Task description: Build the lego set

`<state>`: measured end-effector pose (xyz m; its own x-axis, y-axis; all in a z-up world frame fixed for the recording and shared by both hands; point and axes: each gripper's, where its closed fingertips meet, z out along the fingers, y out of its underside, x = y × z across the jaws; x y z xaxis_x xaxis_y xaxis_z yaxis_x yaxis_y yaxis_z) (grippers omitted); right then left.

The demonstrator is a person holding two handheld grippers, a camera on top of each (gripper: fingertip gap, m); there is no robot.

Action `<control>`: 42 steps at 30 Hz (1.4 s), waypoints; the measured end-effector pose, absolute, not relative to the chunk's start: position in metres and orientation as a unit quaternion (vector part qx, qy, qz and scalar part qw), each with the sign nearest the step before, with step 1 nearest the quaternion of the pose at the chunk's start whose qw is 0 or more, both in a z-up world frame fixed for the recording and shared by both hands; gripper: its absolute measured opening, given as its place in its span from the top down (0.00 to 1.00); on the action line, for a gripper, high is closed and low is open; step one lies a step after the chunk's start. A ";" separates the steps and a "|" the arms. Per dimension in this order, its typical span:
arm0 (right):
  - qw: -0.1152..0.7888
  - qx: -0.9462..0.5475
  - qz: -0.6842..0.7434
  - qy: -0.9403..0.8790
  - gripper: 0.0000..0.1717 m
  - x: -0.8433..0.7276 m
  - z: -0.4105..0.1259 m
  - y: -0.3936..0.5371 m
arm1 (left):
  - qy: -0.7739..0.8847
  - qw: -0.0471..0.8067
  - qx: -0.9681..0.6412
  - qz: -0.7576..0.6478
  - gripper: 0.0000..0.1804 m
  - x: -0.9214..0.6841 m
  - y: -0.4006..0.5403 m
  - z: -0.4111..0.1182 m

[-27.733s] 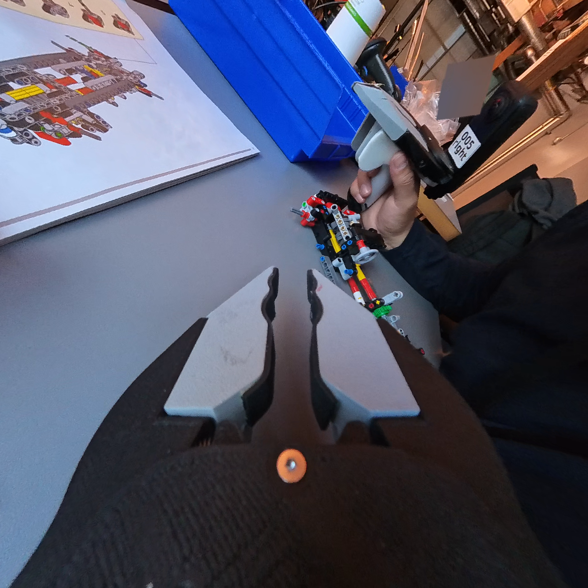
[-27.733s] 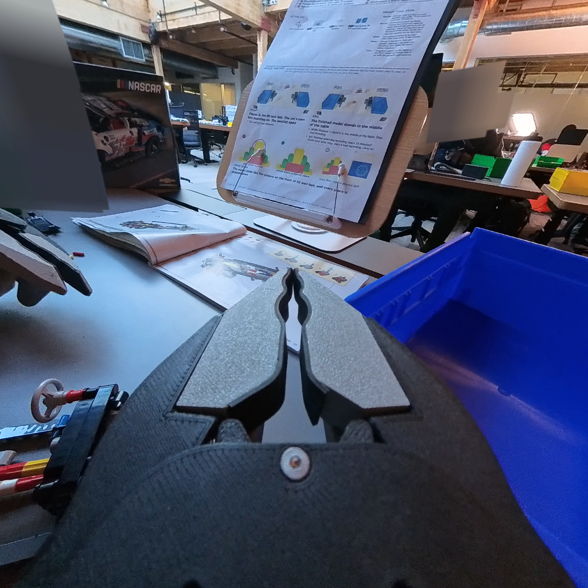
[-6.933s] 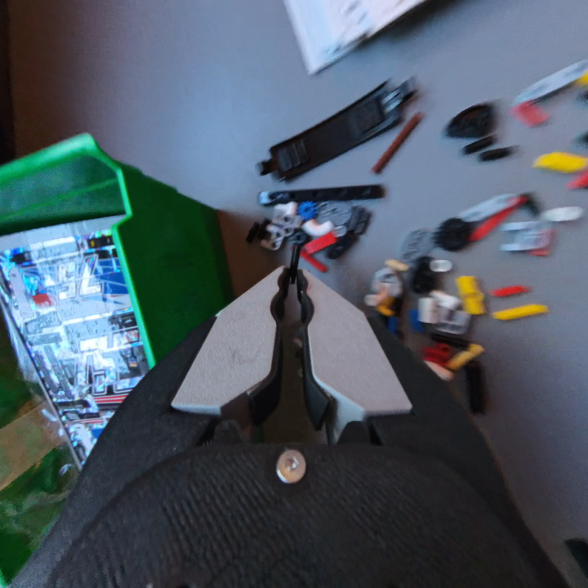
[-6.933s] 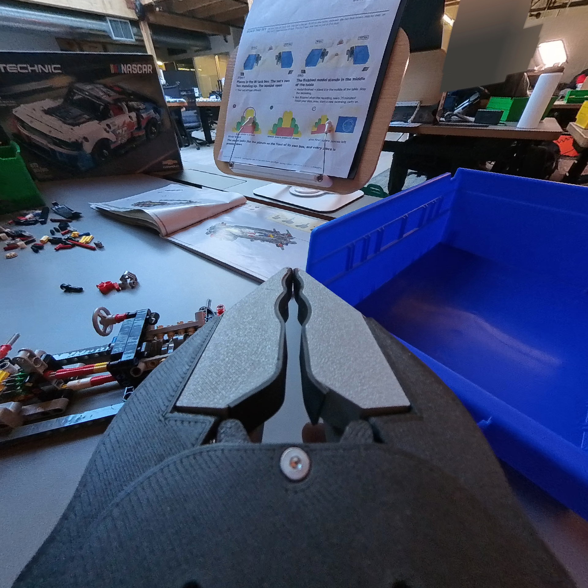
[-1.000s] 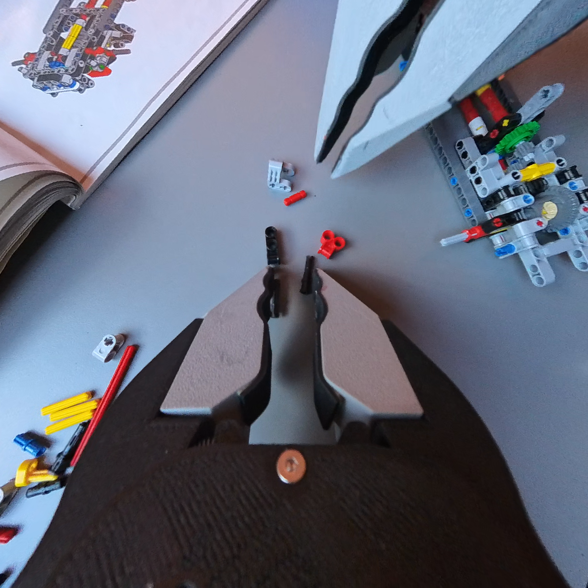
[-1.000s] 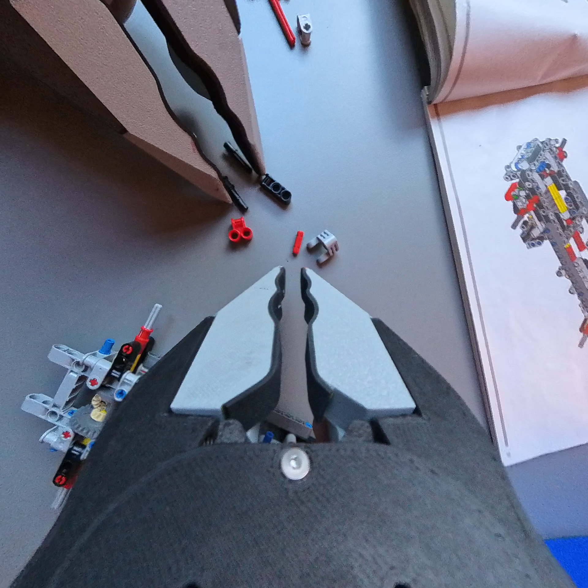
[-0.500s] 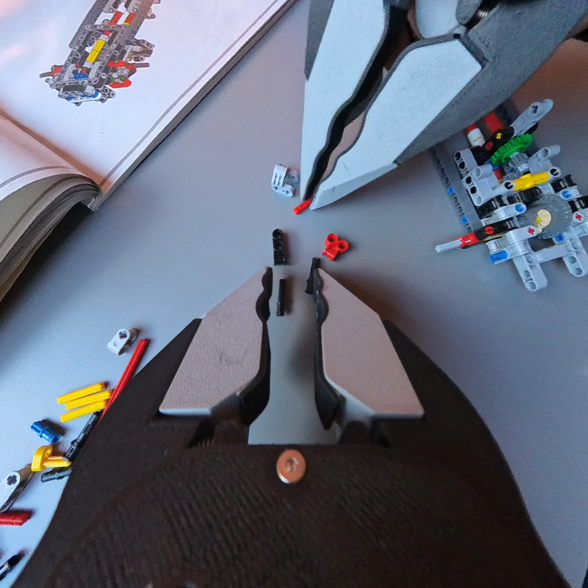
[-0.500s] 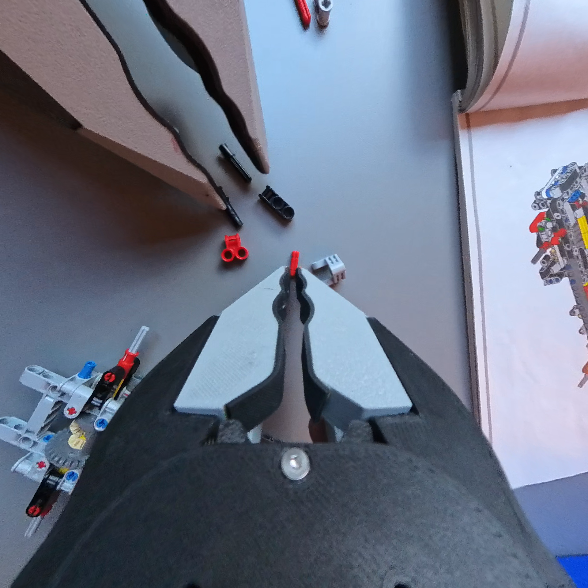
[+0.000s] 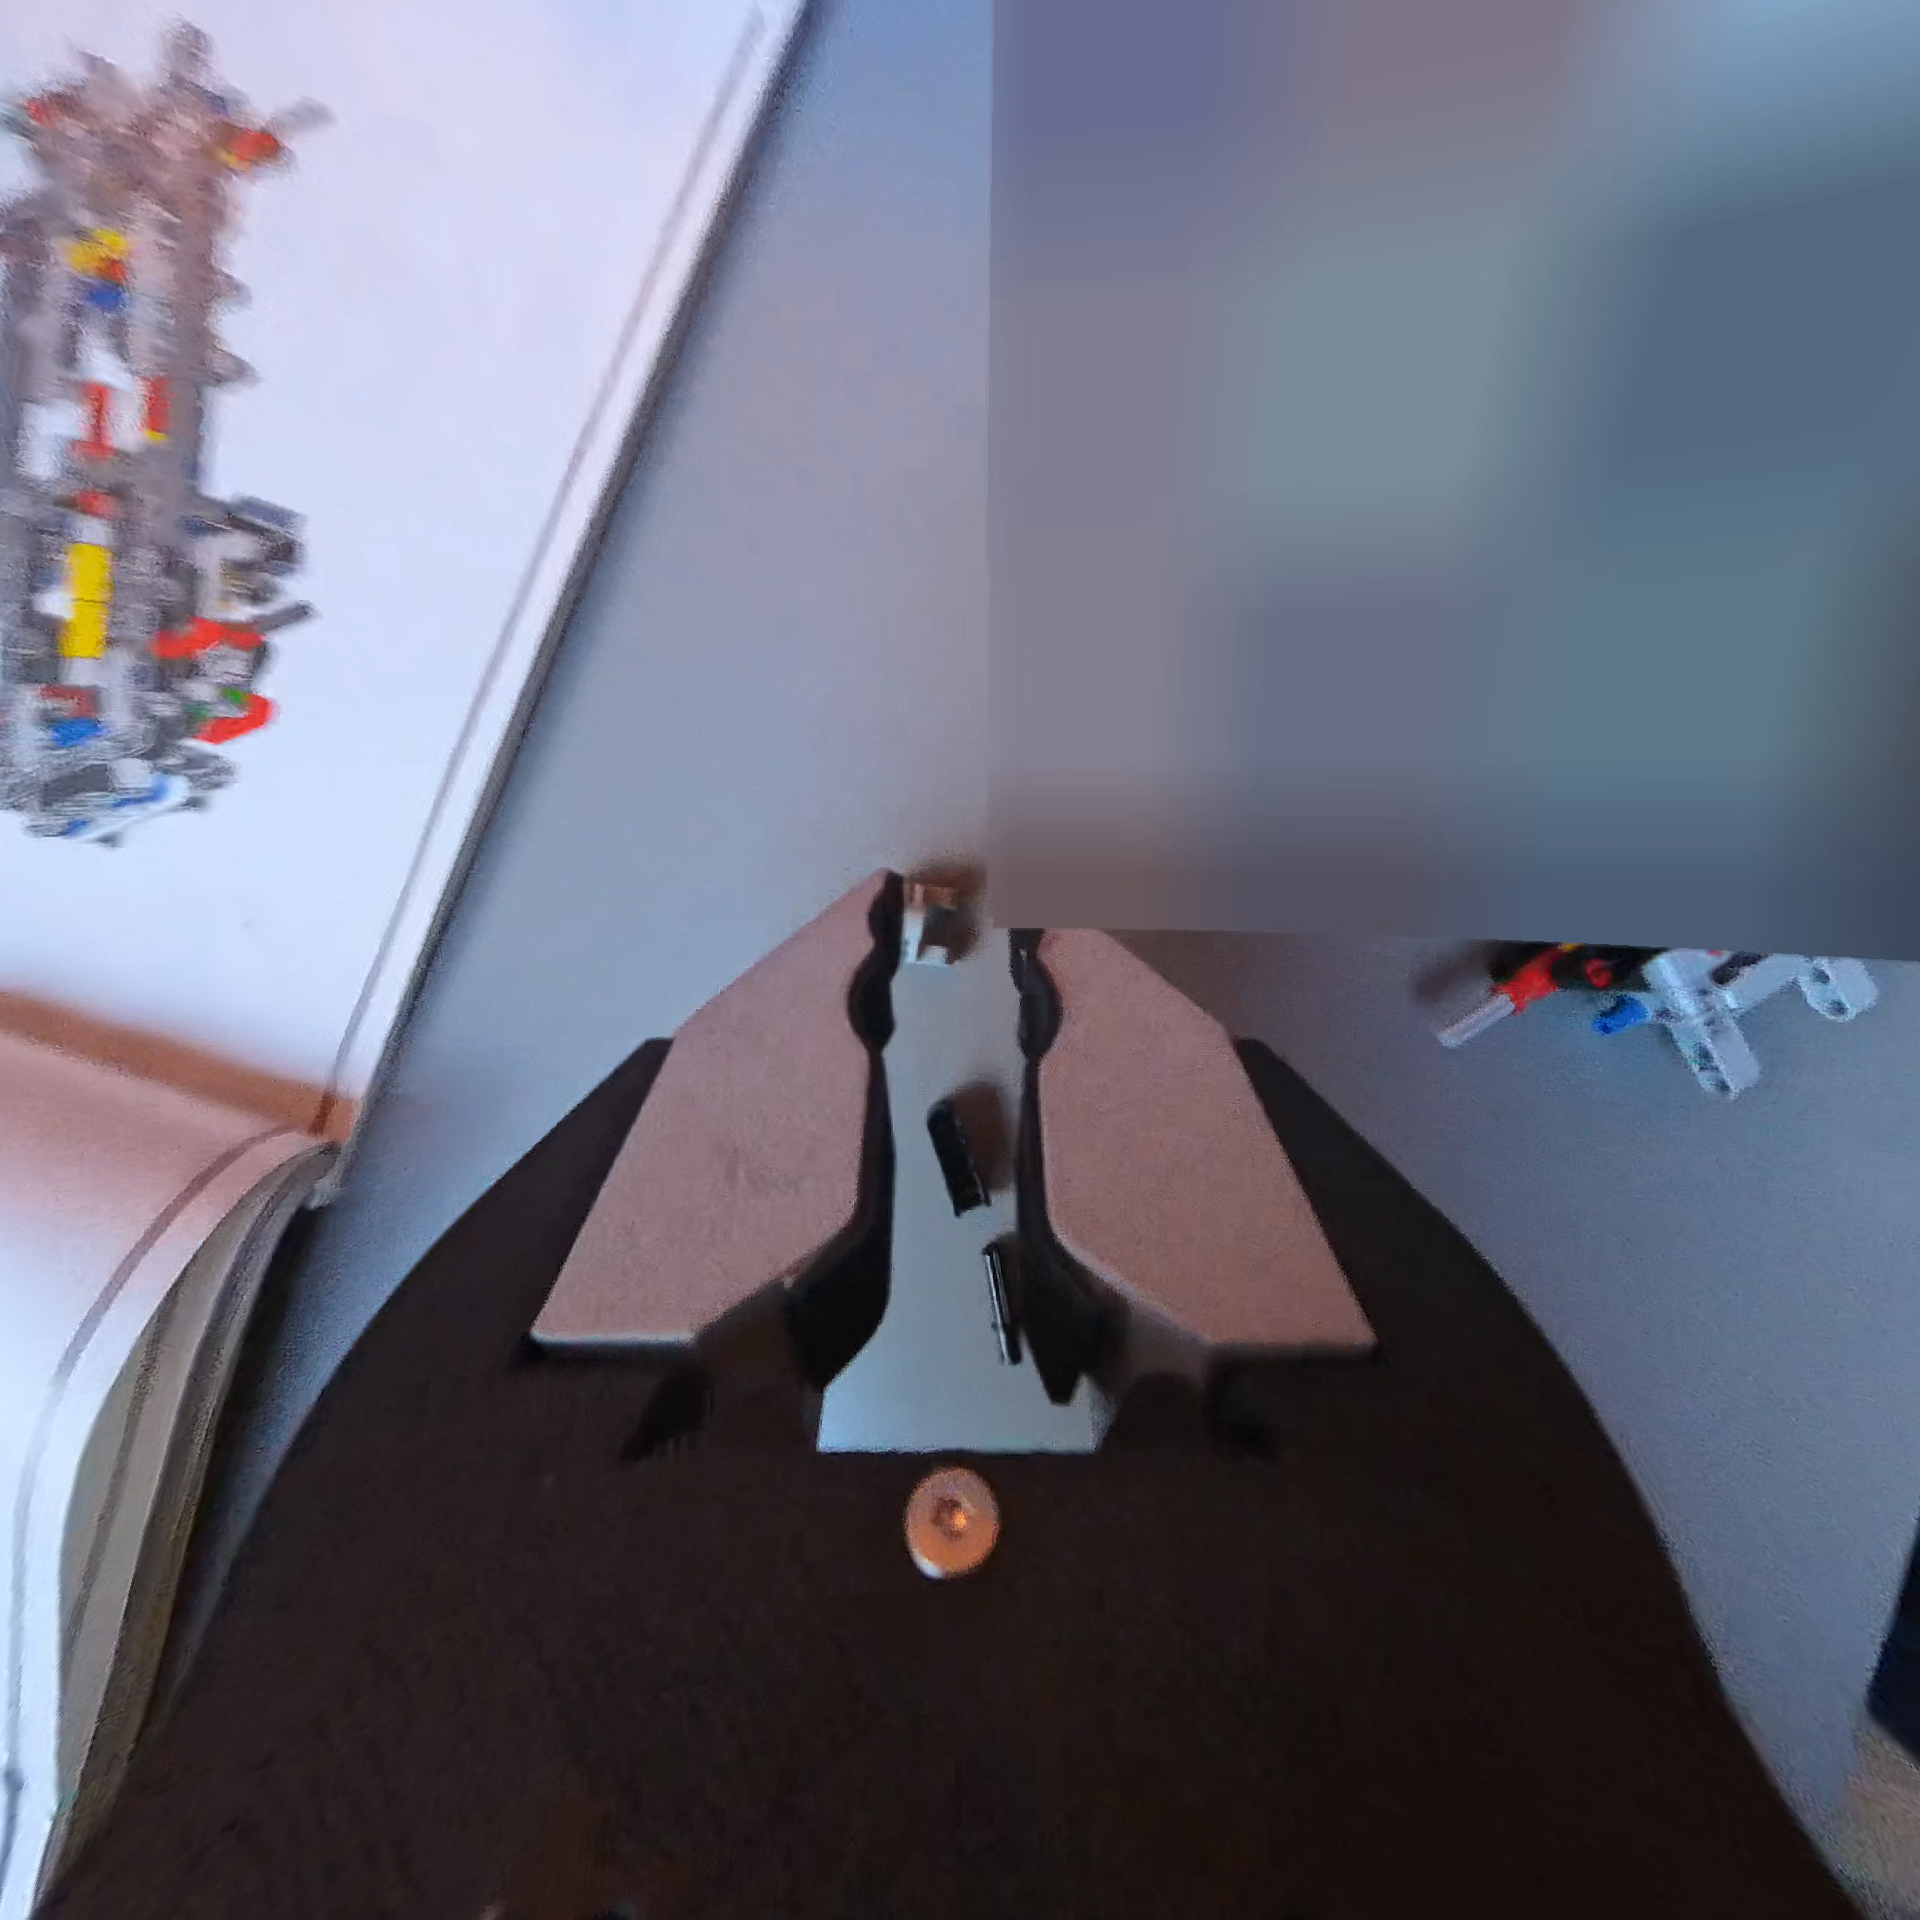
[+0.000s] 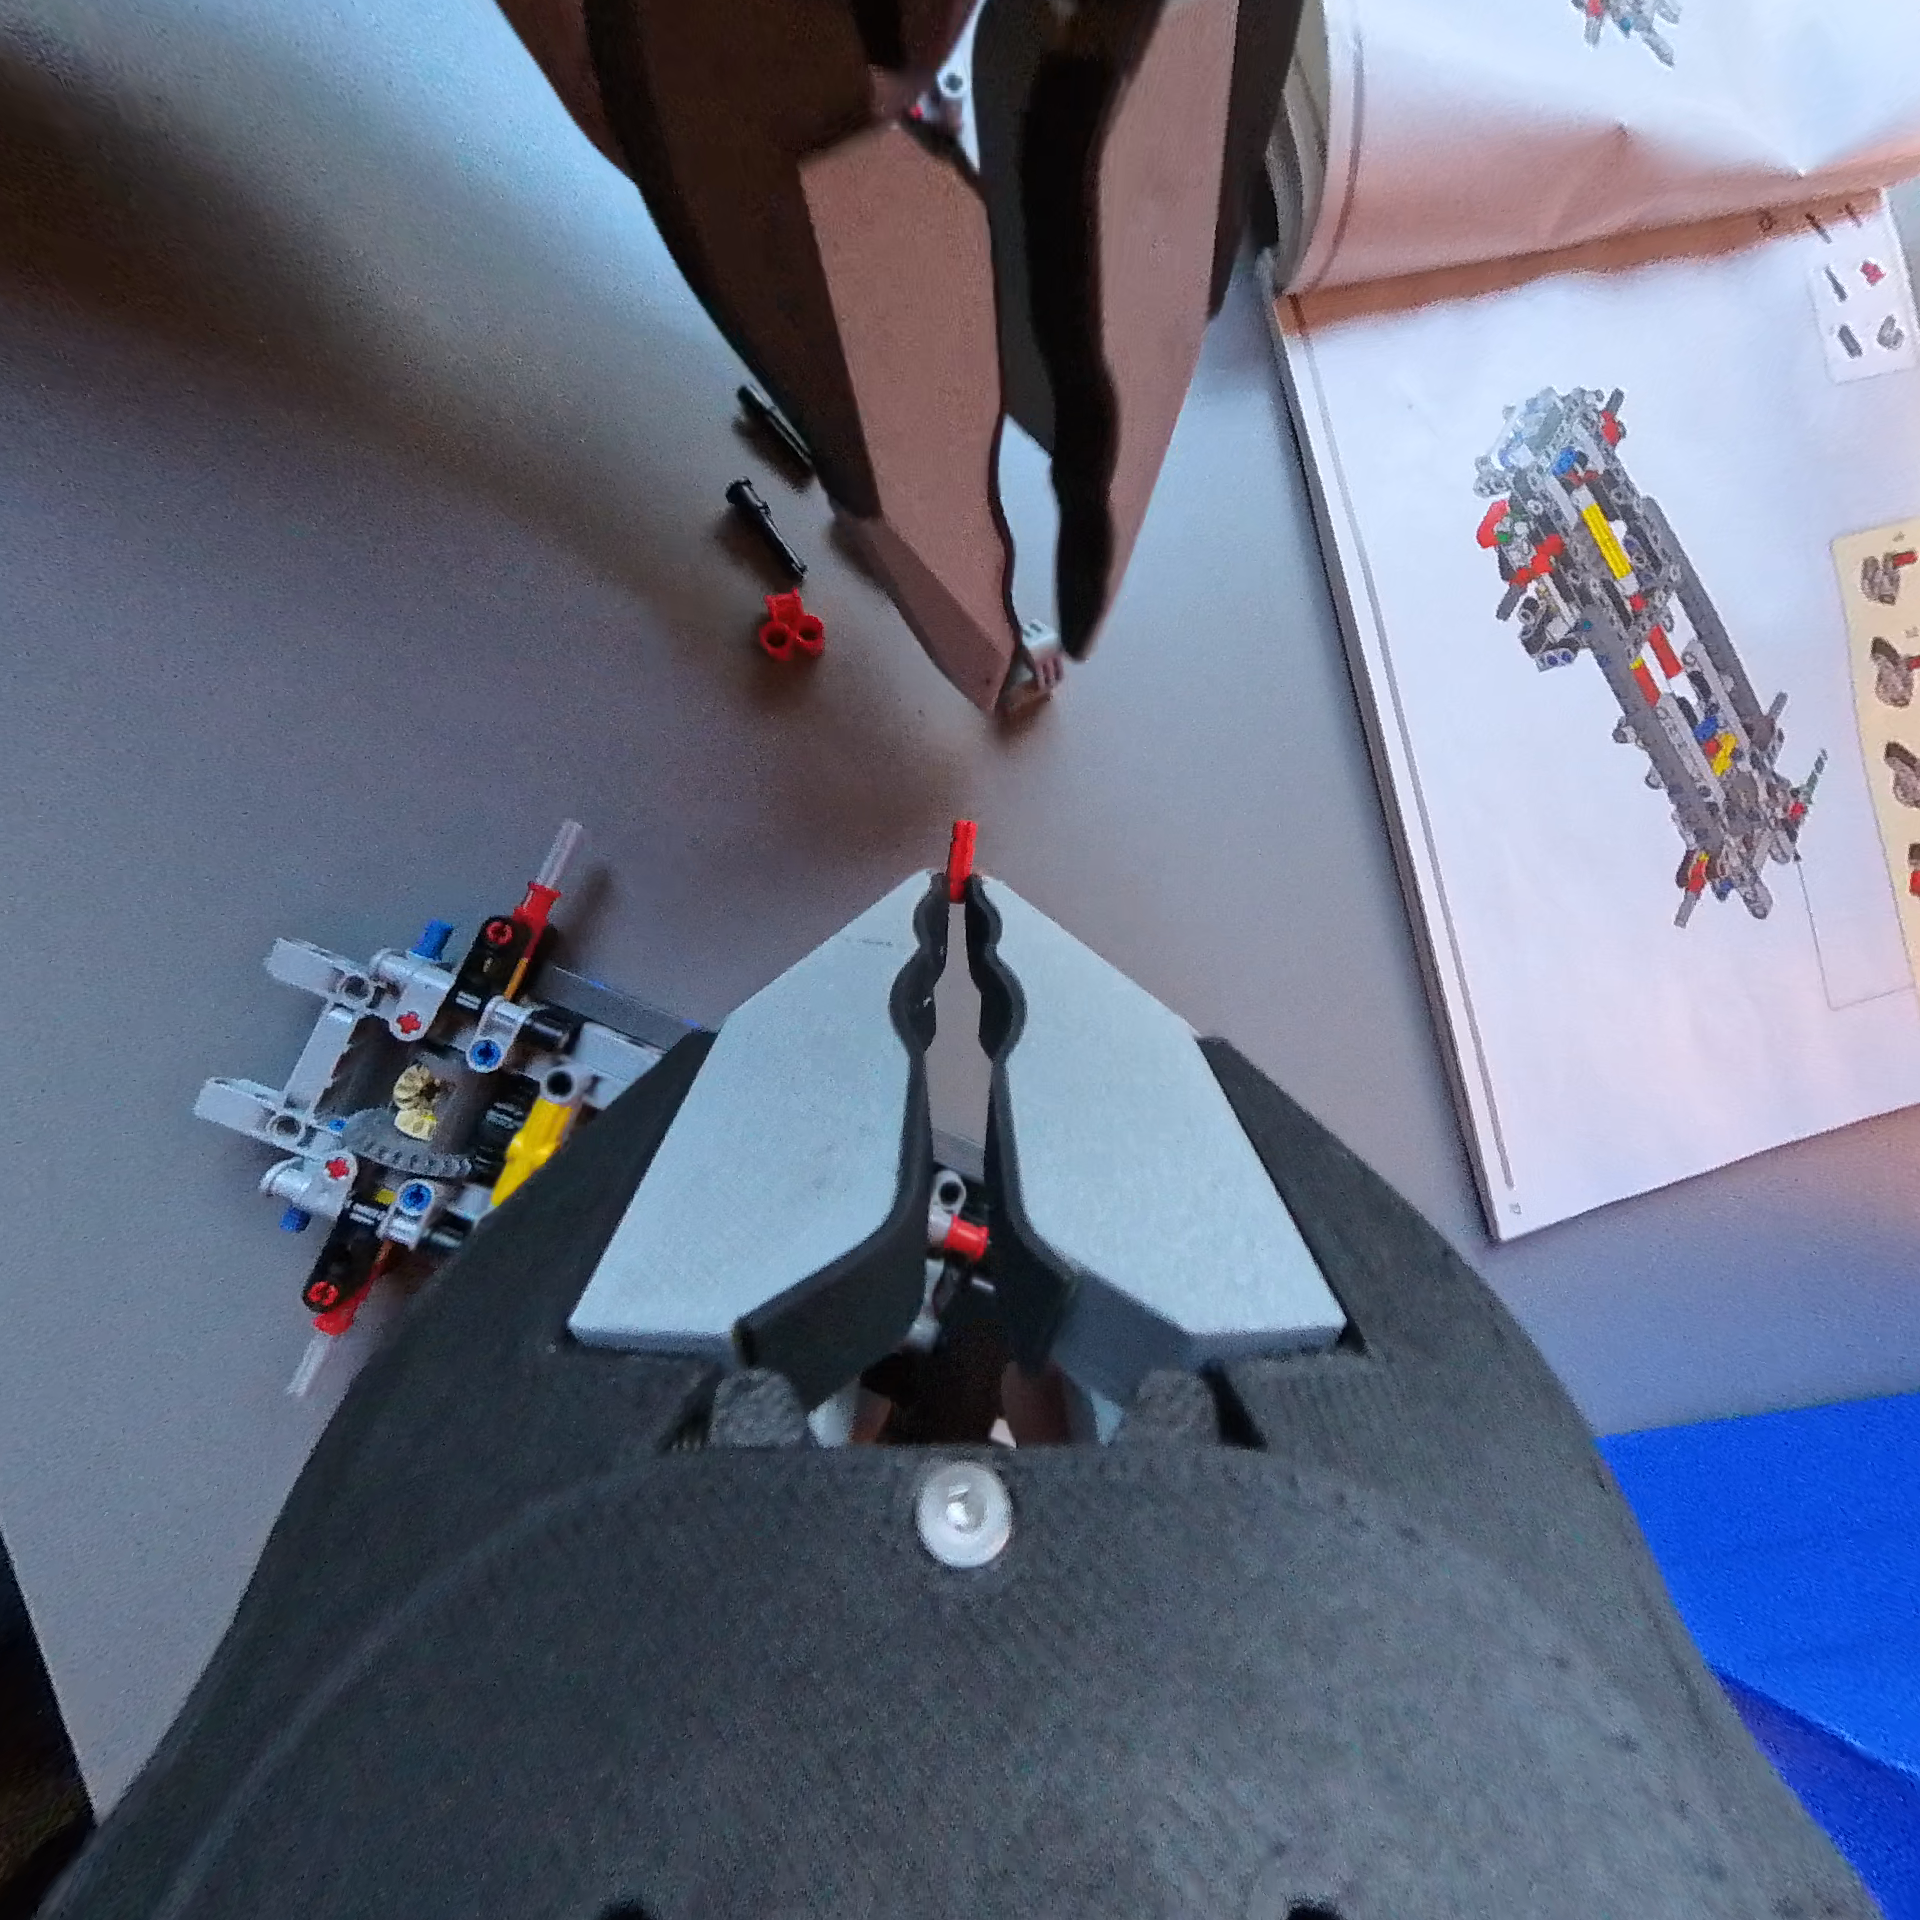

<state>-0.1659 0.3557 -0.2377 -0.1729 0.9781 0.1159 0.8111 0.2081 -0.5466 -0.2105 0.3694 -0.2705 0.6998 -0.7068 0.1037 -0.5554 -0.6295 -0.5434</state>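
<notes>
My right gripper (image 10: 958, 883) is shut on a small red pin (image 10: 963, 847), which sticks out past its tips above the grey table (image 10: 312, 623). My left gripper (image 9: 951, 920) is open, tips down at the table. A small light grey connector (image 9: 932, 925) stands between its tips, close against the left finger, with a gap to the right finger. The right wrist view shows that gripper (image 10: 1039, 670) from the front with the grey connector (image 10: 1039, 636) between its tips. Two black pins (image 9: 956, 1143) lie on the table under the left jaws.
A part-built grey, black and red model (image 10: 416, 1091) lies at the left; it also shows in the left wrist view (image 9: 1683, 997). A red connector (image 10: 792, 629) and a black pin (image 10: 764, 525) lie loose. An open instruction booklet (image 10: 1610, 623) is at the right, a blue bin (image 10: 1787, 1558) at the lower right. Across from one pair of fingers to the other is roughly 6 cm.
My left gripper moved forward past the black pins to the grey connector and its jaws narrowed slightly. My right gripper, shut on the red pin, drew back from the connector with it.
</notes>
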 end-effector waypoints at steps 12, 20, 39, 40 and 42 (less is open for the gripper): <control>0.154 -0.583 0.154 -0.783 1.00 -0.173 -0.277 0.369 | 0.279 0.355 -0.879 -0.154 1.00 -0.246 0.355 -0.256; 0.135 -0.582 0.143 -0.789 0.96 -0.176 -0.290 0.366 | 0.340 0.299 -0.882 -0.134 0.89 -0.280 0.353 -0.250; 0.255 -0.520 0.376 -0.724 0.88 -0.188 -0.194 0.337 | 0.270 0.388 -0.763 -0.441 0.96 -0.184 0.316 -0.185; 0.263 -0.490 0.393 -0.732 0.88 -0.185 -0.188 0.327 | 0.259 0.379 -0.750 -0.477 0.96 -0.180 0.314 -0.183; 0.273 -0.459 0.402 -0.744 0.90 -0.179 -0.185 0.316 | 0.234 0.352 -0.725 -0.544 0.96 -0.176 0.313 -0.179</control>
